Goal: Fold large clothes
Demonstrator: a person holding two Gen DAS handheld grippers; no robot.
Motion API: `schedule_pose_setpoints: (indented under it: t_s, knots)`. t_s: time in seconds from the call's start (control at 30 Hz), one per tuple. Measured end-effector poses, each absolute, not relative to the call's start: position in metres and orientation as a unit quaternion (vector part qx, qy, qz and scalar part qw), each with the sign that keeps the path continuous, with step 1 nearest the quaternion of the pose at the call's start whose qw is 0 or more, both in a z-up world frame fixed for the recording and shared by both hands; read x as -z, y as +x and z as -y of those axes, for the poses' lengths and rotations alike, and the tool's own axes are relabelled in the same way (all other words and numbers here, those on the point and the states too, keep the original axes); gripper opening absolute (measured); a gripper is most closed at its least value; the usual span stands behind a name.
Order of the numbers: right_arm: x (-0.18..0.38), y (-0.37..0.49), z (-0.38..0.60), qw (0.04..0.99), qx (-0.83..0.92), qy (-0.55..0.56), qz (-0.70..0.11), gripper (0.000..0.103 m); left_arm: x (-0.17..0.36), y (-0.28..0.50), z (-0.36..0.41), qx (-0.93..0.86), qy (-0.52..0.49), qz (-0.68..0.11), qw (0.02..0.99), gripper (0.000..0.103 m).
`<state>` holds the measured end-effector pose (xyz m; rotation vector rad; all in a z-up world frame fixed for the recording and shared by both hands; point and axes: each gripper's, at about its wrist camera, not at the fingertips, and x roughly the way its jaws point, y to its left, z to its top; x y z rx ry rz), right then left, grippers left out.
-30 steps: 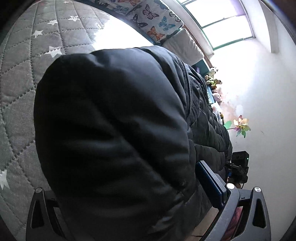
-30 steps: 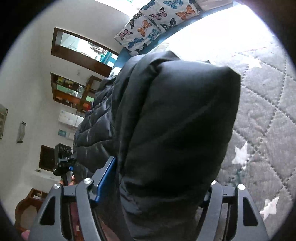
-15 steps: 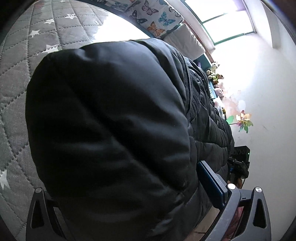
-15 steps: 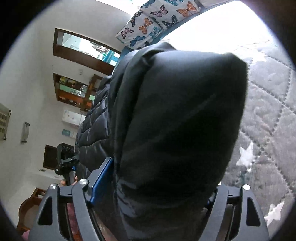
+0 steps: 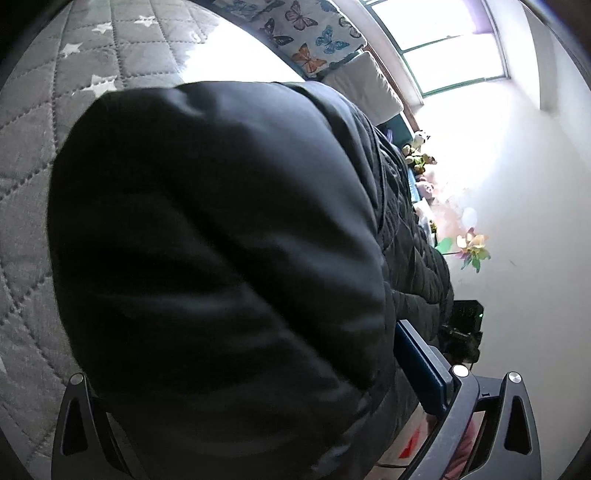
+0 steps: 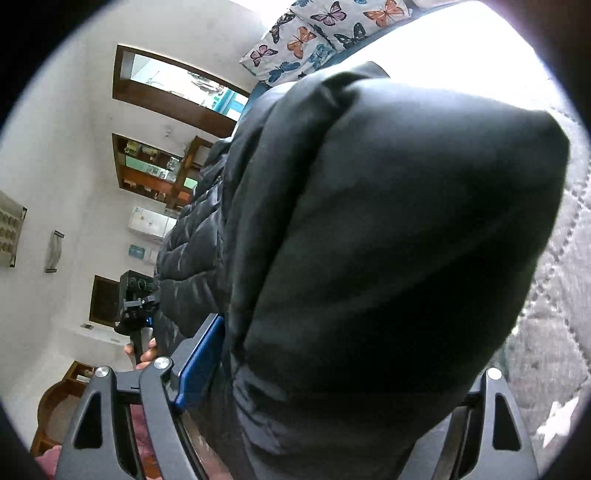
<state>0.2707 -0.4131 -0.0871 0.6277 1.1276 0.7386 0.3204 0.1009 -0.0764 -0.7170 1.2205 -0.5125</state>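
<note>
A large black quilted puffer jacket fills the left wrist view, bulging between the fingers of my left gripper, which is shut on its thick fabric. The same jacket fills the right wrist view, and my right gripper is shut on another bunch of it. Both hold the jacket up above the grey star-quilted bed cover. The blue pad of one left finger shows beside the fabric. The other gripper shows at the jacket's far edge.
A butterfly-print pillow and a grey cushion lie at the bed's far end under a bright window. Soft toys and a pinwheel stand by the white wall. Wooden shelves line the other wall.
The jacket has shifted slightly in both views as both grippers carry it, a little more of the bed cover showing on the left. Both grips are unchanged.
</note>
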Motion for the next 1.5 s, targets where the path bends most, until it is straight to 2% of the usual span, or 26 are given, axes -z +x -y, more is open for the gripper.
schedule_pose_setpoints:
  t_s: [0.17, 0.27, 0.37, 0.43, 0.6, 0.8, 1.17, 1.33, 1.5]
  knots:
    - [0.084, 0.265, 0.414, 0.743, -0.335, 0.274, -0.511, 0.089, 0.062, 0.312, -0.092, 0.249, -0.309, -0.539, 0.743, 0.103]
    - [0.087, 0.268, 0.416, 0.74, -0.335, 0.285, -0.509, 0.088, 0.072, 0.317, -0.094, 0.241, -0.314, -0.547, 0.738, 0.103]
    - [0.082, 0.265, 0.417, 0.748, -0.329, 0.28, -0.504, 0.082, 0.066, 0.317, -0.094, 0.231, -0.32, -0.543, 0.741, 0.103]
    - [0.074, 0.261, 0.417, 0.754, -0.329, 0.274, -0.498, 0.072, 0.056, 0.313, -0.093, 0.228, -0.304, -0.537, 0.753, 0.094]
    - [0.055, 0.25, 0.419, 0.769, -0.322, 0.262, -0.485, 0.06, 0.026, 0.304, -0.087, 0.228, -0.298, -0.519, 0.768, 0.073]
    - [0.02, 0.222, 0.437, 0.805, -0.298, 0.228, -0.459, 0.054, -0.015, 0.302, -0.043, 0.255, -0.247, -0.505, 0.787, 0.065]
    - [-0.024, 0.181, 0.548, 0.86, -0.201, 0.208, -0.42, 0.054, -0.048, 0.337, 0.144, 0.334, -0.225, -0.506, 0.763, 0.064]
    - [-0.008, 0.171, 0.578, 0.867, -0.162, 0.211, -0.42, 0.054, -0.033, 0.352, 0.223, 0.347, -0.211, -0.519, 0.752, 0.064]
    - [0.027, 0.167, 0.592, 0.859, -0.139, 0.251, -0.425, 0.054, -0.013, 0.354, 0.257, 0.316, -0.201, -0.543, 0.752, 0.068]
